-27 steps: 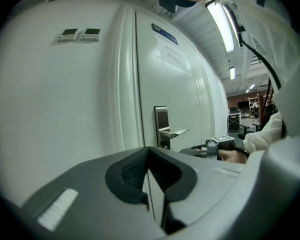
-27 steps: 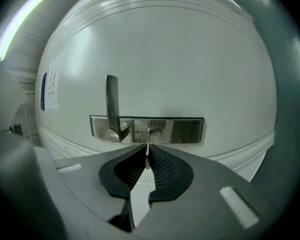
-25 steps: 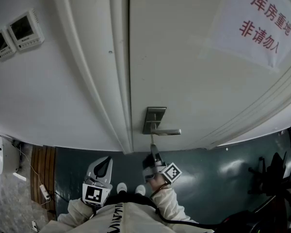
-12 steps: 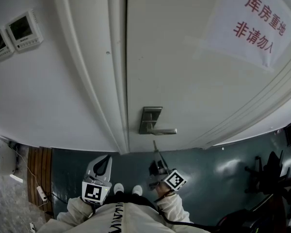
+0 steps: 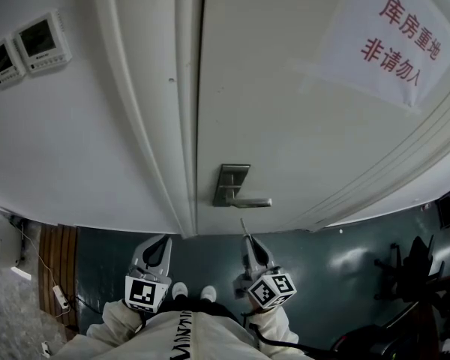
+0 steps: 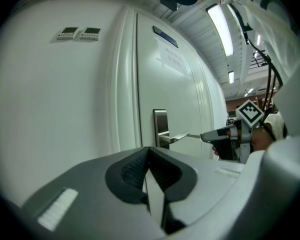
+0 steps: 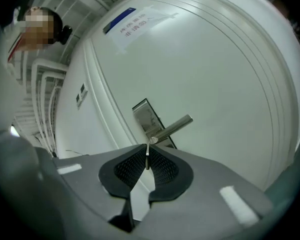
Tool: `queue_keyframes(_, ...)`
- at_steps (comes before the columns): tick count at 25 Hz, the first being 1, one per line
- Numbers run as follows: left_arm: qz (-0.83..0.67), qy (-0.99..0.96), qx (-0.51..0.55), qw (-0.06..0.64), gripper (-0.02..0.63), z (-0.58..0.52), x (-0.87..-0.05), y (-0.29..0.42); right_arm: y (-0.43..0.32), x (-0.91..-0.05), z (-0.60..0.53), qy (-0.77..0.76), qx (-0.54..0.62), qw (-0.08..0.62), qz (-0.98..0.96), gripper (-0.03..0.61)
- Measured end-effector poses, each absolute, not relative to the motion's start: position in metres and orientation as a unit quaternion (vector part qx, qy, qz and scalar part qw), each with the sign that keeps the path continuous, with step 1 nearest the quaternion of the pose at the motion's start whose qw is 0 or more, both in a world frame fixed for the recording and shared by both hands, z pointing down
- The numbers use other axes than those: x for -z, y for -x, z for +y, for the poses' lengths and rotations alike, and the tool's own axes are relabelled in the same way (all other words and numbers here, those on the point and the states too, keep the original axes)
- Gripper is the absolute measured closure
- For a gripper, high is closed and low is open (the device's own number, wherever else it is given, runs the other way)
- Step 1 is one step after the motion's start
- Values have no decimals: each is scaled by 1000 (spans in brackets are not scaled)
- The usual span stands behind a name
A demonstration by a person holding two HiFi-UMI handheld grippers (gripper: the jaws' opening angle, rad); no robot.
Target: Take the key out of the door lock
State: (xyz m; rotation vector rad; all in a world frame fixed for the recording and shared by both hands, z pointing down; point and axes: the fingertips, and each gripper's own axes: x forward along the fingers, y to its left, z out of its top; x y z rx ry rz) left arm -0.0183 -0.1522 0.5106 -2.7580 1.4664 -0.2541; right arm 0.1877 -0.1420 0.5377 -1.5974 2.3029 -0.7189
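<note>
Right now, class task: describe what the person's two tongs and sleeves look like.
The left tongs and right tongs have pale grey shells with black mesh-textured pads. Each carries a cube of black-and-white square markers. The sleeves are white.

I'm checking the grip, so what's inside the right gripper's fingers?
A thin silver metal key sits pinched edge-on between the right gripper's black ribbed fingers, pointing toward the silver lever door handle. Its rear part is hidden between them.

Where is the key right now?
The key is pinched by the right gripper, off the door, just below the lever handle at the head view's lower centre.
</note>
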Motion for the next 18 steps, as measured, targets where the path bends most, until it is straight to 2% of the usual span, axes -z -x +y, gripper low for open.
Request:
queue_keyframes(10, 471, 879, 72, 10, 615, -157, -503, 18, -186, -512, -130, 597, 135, 29, 790, 557)
queue_keyframes(18, 472, 879, 70, 7, 615, -159, -504, 18, -182, -509, -130, 600, 122, 22, 790, 557)
